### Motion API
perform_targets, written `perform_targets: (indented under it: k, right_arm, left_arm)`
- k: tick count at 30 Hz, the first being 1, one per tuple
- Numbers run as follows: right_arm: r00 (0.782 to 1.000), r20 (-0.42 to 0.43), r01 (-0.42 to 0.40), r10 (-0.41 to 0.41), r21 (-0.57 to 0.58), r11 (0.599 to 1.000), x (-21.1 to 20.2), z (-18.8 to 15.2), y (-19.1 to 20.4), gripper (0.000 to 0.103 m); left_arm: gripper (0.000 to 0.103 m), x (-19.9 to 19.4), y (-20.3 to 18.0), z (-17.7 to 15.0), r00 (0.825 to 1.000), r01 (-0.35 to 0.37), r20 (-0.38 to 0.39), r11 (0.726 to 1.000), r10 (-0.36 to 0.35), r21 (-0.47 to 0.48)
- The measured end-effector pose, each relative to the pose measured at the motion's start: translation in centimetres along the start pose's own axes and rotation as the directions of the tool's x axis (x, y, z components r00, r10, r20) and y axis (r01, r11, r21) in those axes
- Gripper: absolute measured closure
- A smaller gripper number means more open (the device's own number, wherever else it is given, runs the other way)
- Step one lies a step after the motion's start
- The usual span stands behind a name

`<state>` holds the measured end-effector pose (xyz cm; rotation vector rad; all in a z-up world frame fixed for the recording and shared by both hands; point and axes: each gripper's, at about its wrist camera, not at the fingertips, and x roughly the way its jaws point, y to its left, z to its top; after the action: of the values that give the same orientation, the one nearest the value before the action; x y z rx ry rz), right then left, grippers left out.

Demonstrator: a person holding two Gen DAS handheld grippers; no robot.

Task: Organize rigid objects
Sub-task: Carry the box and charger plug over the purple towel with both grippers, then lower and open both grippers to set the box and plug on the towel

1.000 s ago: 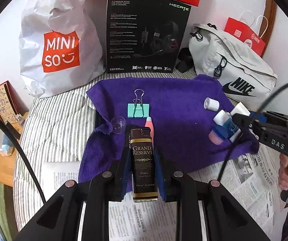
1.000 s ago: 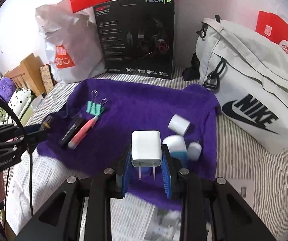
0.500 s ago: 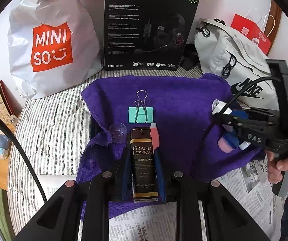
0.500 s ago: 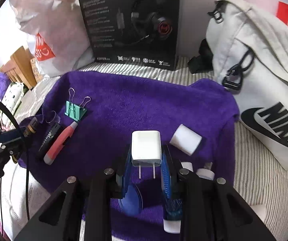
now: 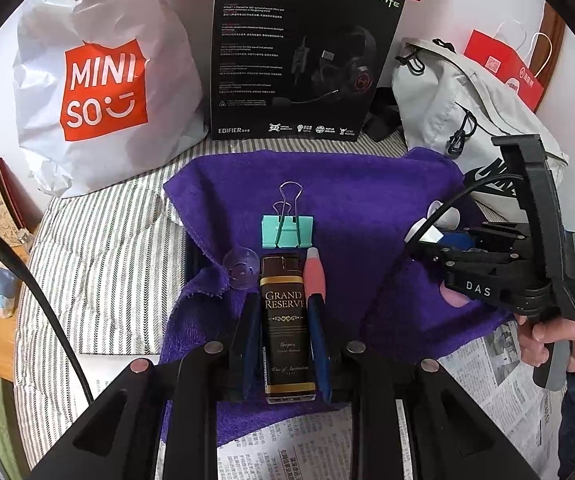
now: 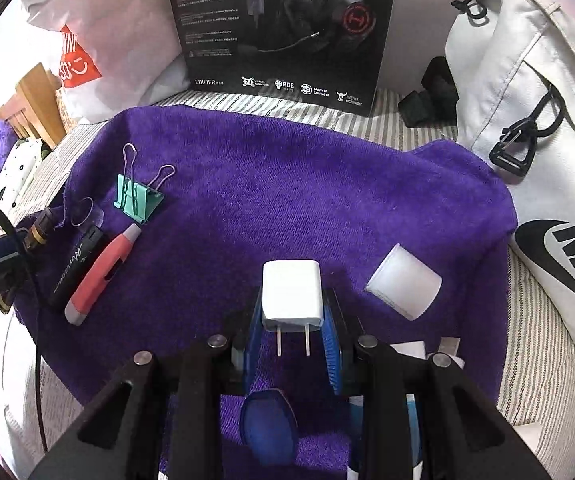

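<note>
The left hand-held gripper (image 5: 285, 336) squeezes a dark brown lighter (image 5: 286, 328) (gold letters), and the right hand-held gripper (image 6: 292, 312) squeezes a white plastic plug (image 6: 292, 295).

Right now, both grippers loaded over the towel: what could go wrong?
1. The right gripper grips the white charger only near its prong end; it could pivot out when lowered.
2. The white cap lies close beside the charger; a set-down there may knock it rolling.
3. The left gripper holds the lighter close to the red utility knife and clear suction cup; releasing could nudge them.
</note>
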<state>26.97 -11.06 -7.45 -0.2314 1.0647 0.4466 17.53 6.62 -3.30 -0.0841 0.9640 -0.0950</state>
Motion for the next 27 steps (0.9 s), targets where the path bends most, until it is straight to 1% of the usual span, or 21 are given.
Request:
perform_targets:
  k: [10,14,17,23,27]
  right_arm:
    - [1.000,-0.004,-0.025,0.025,-0.016,1.000,0.1,-0.3,-0.3,0.075]
    - [1.000,0.002,-0.025,0.025,-0.009,1.000,-0.2,-0.5,-0.6,0.073]
    - [1.000,0.009,-0.015,0.015,-0.013,1.000,-0.9,-0.4,-0.7,0.069]
    - [0.999,0.039,0.006,-0.005,-0.029,1.000,-2.6,-0.7,-0.9,0.068]
    - [0.998,0.060,0.013,-0.012,-0.014,1.000,-3.7,-1.0,-1.5,0.068]
  left_arm:
    - [0.080,0.2,0.0,0.2,1.000,0.004,0.003,1.000,-0.004,-0.004]
    - [0.080,0.3,0.2,0.2,1.000,0.004,-0.001,1.000,-0.004,-0.008]
    - [0.080,0.3,0.1,0.2,1.000,0.002,-0.001,1.000,-0.002,-0.006]
    - [0.080,0.7,-0.1,0.5,1.000,0.006,-0.009,1.000,-0.006,-0.002]
    - [0.080,1.2,-0.5,0.7,1.000,0.016,-0.020,1.000,-0.016,0.007]
